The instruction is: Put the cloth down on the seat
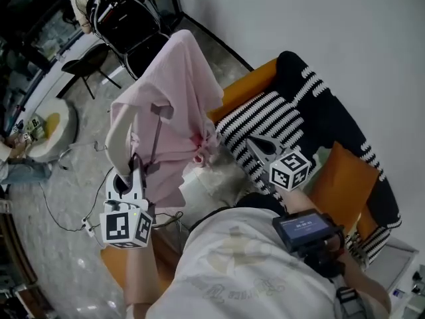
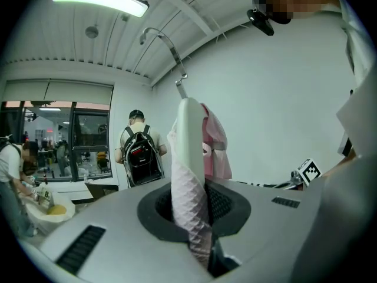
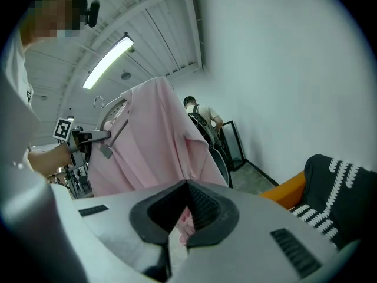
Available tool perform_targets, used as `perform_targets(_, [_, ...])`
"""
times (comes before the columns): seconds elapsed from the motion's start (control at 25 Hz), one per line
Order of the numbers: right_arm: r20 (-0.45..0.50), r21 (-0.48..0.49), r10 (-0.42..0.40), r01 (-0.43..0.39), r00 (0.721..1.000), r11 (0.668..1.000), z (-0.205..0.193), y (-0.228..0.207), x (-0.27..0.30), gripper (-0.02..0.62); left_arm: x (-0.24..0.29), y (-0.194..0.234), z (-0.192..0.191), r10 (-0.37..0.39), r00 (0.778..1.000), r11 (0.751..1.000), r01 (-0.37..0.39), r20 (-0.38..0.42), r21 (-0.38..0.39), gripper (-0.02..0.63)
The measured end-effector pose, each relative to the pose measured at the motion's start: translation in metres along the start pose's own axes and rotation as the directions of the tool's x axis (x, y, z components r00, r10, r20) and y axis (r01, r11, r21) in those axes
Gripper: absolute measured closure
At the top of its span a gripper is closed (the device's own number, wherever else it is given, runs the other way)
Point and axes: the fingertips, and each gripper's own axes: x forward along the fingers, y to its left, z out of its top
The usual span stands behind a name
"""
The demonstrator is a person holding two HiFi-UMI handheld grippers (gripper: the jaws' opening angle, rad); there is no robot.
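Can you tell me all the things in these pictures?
cloth: one, pink, held up over the seat
hook: one, silver, sticking up above the cloth
seat: one, orange, by the white wall
blanket: one, black with white stripes, draped on the seat
person: one, wearing a black backpack, standing far back by the windows
left tool: one, grey, shut on the cloth
right tool: one, grey, shut on the cloth

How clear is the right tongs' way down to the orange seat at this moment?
Probably clear: the right tongs, shut on the pink cloth, hover just over the striped blanket that covers the orange seat. Nothing else seems to be in the way.
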Motion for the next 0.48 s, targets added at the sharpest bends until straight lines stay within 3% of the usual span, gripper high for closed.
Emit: perform_targets(0.48, [0.021, 0.067, -0.061, 0.059, 0.998, 0.996, 0.015, -0.085, -0.011, 0.58, 0.092, -0.043, 0.061, -0.098, 0.992, 0.995, 0.097, 0.075, 0.016, 0.565])
